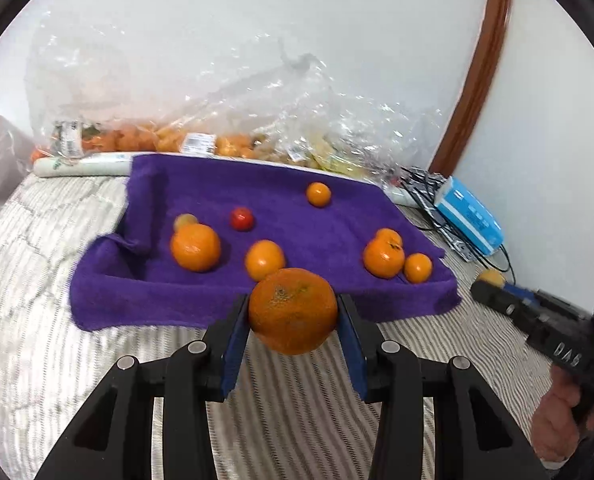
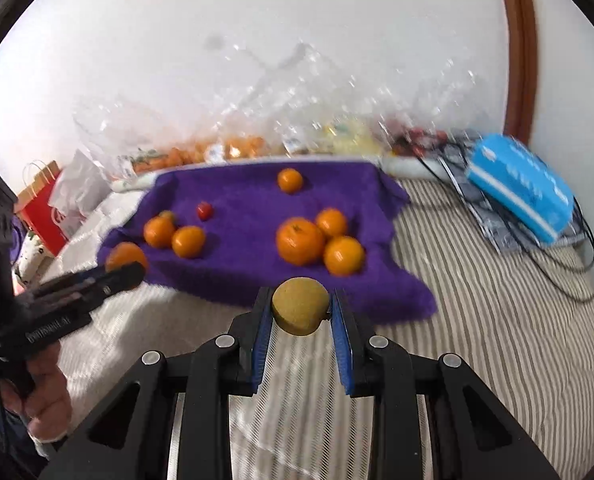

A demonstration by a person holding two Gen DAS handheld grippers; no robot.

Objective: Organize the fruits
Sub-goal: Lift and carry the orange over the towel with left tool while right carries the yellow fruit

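A: What does the left tool (image 1: 293,316) have?

B: A large orange (image 1: 293,311), rough-skinned, clamped between the blue pads (image 1: 233,344). It hangs above the striped bed cover (image 1: 57,340), just in front of the near edge of the purple towel (image 1: 337,208).

A: And the right tool (image 2: 301,312)?

B: Clenched on a small yellow-brown fruit (image 2: 300,306), also held clear of the bed, near the towel's front edge.

A: What lies on the towel?

B: On its left side, two oranges (image 2: 159,232) close together, a small fruit half hidden behind them and a little red fruit (image 2: 204,210). On the right, a cluster of three oranges (image 2: 300,241) touching one another. One single orange (image 2: 290,180) sits apart toward the far edge.

A: Anything behind the towel?

B: Clear plastic bags (image 1: 257,120) of more fruit against the white wall. To the right, a blue tissue pack (image 2: 521,192) lies on the bed, with dark cables beside it.

A: Can each tool see the other?

B: Yes. A hand (image 1: 565,420) grips the right one at the edge of the left view.
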